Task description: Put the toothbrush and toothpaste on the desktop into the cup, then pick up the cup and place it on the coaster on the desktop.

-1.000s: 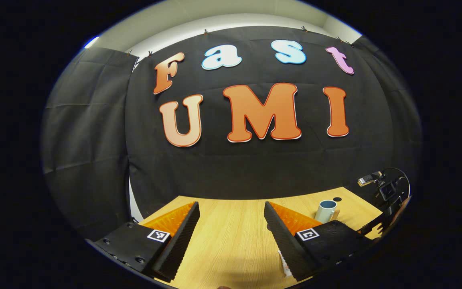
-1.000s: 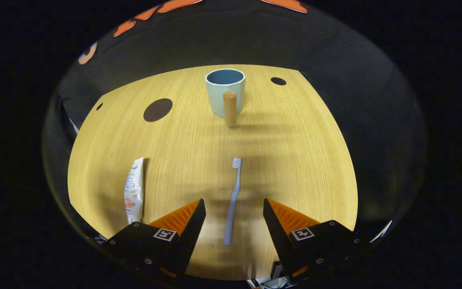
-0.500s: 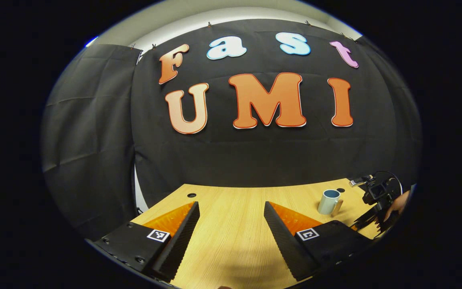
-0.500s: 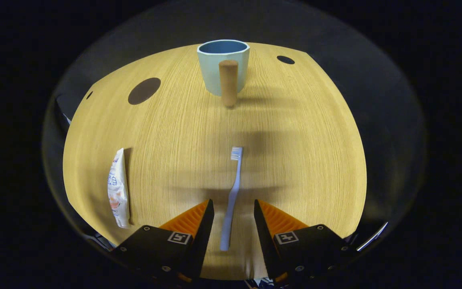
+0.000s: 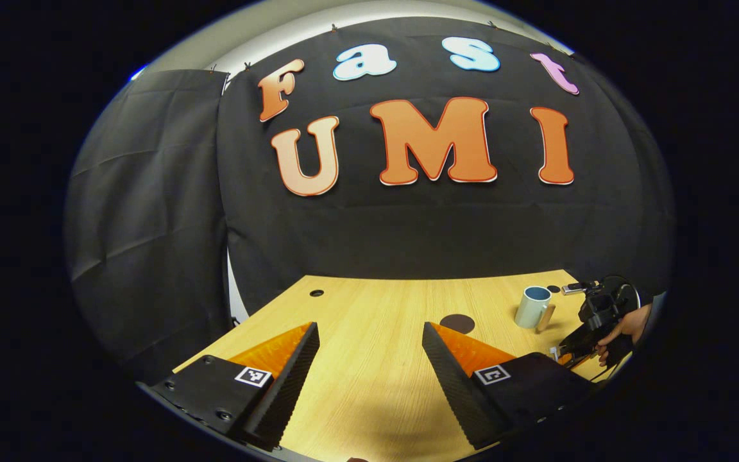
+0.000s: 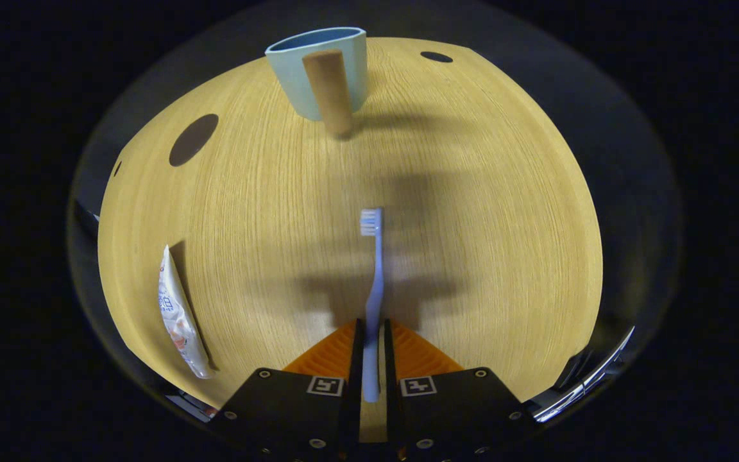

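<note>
In the right gripper view, my right gripper [image 6: 370,328] is shut on the handle of the light blue toothbrush [image 6: 376,269], which points bristles-first toward the cup. The pale blue cup [image 6: 318,67] with a wooden handle [image 6: 330,93] stands upright at the far end of the wooden desktop [image 6: 485,212]. The white toothpaste tube [image 6: 177,314] lies flat at the left edge. A dark round coaster [image 6: 193,139] lies left of the cup. In the left gripper view, my left gripper [image 5: 369,332] is open above the desk with nothing between its fingers. The cup [image 5: 532,307] and coaster [image 5: 457,323] sit off to its right.
A hand [image 5: 626,326] holds the right gripper [image 5: 591,321] low at the desk's right side in the left gripper view. Small dark holes [image 5: 316,292] [image 6: 437,56] mark the desk's far corners. Black cloth walls the booth behind the desk.
My right gripper dropped toward the desk and its fingers went from wide open to shut on the toothbrush handle. The left gripper tilted downward, so more of the desk shows, and stayed open.
</note>
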`<state>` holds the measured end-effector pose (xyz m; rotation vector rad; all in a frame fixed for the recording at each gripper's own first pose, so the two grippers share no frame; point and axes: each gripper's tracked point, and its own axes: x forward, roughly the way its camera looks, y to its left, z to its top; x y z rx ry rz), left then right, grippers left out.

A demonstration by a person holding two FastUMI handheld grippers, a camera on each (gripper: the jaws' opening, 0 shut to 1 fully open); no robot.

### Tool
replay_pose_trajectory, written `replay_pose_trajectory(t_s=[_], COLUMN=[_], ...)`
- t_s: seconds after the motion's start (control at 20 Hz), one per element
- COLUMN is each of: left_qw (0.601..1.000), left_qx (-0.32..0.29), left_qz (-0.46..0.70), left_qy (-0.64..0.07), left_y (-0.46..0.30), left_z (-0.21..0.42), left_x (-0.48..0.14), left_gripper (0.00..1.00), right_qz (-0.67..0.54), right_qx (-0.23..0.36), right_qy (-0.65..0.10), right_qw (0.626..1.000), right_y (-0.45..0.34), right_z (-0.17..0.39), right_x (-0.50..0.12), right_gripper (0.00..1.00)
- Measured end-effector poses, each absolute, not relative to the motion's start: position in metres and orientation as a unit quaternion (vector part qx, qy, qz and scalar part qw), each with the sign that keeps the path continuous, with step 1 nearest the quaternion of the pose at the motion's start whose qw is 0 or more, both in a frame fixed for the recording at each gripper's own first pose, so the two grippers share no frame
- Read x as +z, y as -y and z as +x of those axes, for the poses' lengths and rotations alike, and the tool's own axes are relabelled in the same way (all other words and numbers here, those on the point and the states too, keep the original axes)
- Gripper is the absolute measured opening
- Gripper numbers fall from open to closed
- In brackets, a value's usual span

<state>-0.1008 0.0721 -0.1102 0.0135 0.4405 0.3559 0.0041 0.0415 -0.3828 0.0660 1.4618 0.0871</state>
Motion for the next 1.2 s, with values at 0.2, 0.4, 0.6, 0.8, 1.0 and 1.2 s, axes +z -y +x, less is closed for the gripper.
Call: replay_pose_trajectory(t_s=[0.2,0.4,0.6,0.8,1.0,1.2], left_qw=[0.957,0.948,0.922,0.880,0.831,0.770], left_qx=[0.145,0.090,0.016,-0.025,-0.045,-0.034], left_qz=[-0.002,-0.040,-0.089,-0.113,-0.130,-0.148], left_qy=[-0.252,-0.304,-0.377,-0.461,-0.539,-0.620], left_y=[-0.050,-0.028,0.000,0.010,0.013,0.020], left_z=[-0.083,-0.058,-0.040,-0.030,-0.025,-0.034], left_x=[-0.127,-0.159,-0.202,-0.269,-0.318,-0.368], left_gripper=[0.99,0.99,1.00,0.98,0.97,0.96], right_qz=[0.044,0.061,0.068,0.099,0.109,0.120], right_qx=[0.053,0.066,0.058,0.059,0.061,0.054], right_qy=[-0.663,-0.662,-0.644,-0.634,-0.618,-0.603], right_qw=[0.745,0.744,0.760,0.765,0.776,0.787], right_y=[-0.041,-0.044,-0.039,-0.043,-0.046,-0.045], right_z=[0.004,0.003,0.002,0.000,-0.003,-0.009], right_x=[-0.380,-0.379,-0.366,-0.351,-0.333,-0.317], right_gripper=[0.06,0.04,0.04,0.04,0.04,0.04])
